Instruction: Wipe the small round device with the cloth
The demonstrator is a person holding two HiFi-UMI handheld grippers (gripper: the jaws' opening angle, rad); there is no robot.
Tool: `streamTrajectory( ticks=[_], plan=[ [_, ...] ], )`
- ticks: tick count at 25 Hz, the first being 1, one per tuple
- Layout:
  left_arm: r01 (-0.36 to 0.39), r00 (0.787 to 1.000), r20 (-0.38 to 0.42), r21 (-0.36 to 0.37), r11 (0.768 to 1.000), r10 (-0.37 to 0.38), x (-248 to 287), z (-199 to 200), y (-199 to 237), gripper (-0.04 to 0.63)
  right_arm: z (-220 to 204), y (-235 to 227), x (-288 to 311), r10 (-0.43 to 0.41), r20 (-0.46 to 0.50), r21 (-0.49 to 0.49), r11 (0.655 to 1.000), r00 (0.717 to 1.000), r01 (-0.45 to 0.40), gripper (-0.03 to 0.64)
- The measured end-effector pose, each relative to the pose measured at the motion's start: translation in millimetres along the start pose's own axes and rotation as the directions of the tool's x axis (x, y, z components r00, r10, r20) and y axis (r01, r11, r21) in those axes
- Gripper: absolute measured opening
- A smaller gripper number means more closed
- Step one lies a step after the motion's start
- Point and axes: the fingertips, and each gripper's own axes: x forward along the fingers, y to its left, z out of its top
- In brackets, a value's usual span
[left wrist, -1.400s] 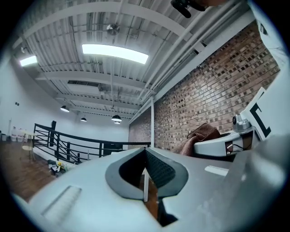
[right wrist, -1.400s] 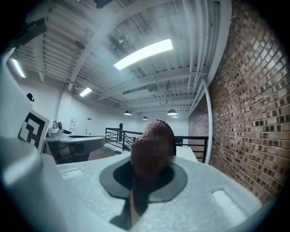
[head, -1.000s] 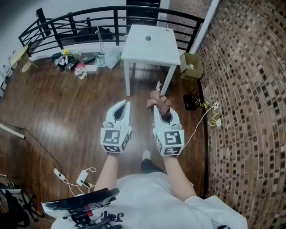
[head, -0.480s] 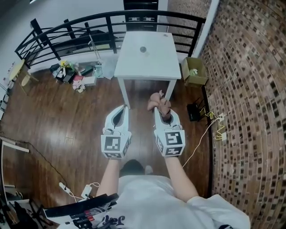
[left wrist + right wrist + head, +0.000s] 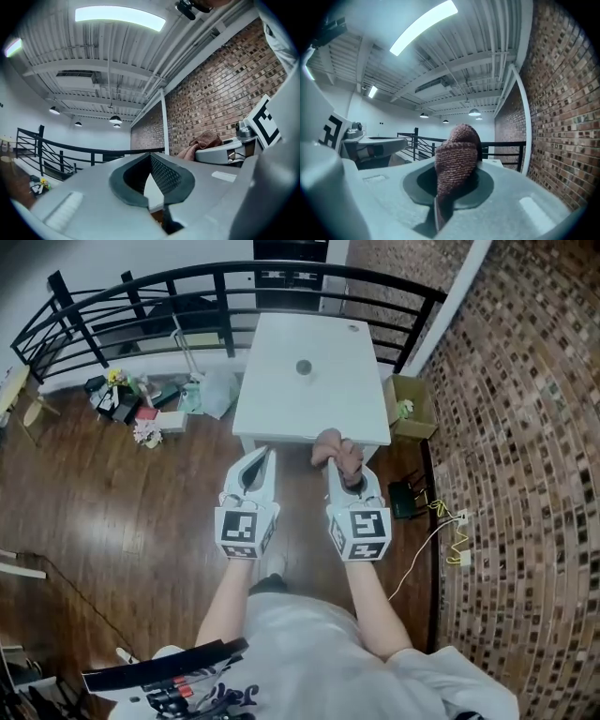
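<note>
pinching the cloth (image 5: pixel 335 447), right gripper's (image 5: pixel 344 471) fingers (image 5: pixel 368 487) hover short of the device (image 5: pixel 304 367).

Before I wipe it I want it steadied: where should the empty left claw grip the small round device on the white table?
Probably across its round rim, coming straight down from above: the small round device looks low and lies flat near the middle of the white table. The left claw is shut, so open it first.
</note>
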Motion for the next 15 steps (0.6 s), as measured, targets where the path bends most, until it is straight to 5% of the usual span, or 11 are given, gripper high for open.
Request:
streamTrajectory(
  ticks=[6,15],
  plan=[
    [0.018,1.000,0.018,-0.007,1.000,-0.018,88.3,0.4,64.5,0.015,26.5,-17.2,98.4,-0.011,0.020,0.004,1.000,1.000,0.011,0.025],
    [-0.037,0.998,-0.041,-0.024,0.999,0.036,193.1,-43.1,109.8,0.015,10.5,-76.8,202.7,0.030,-0.015,0.019,0.999,0.999,-0.030,0.025]
  ],
)
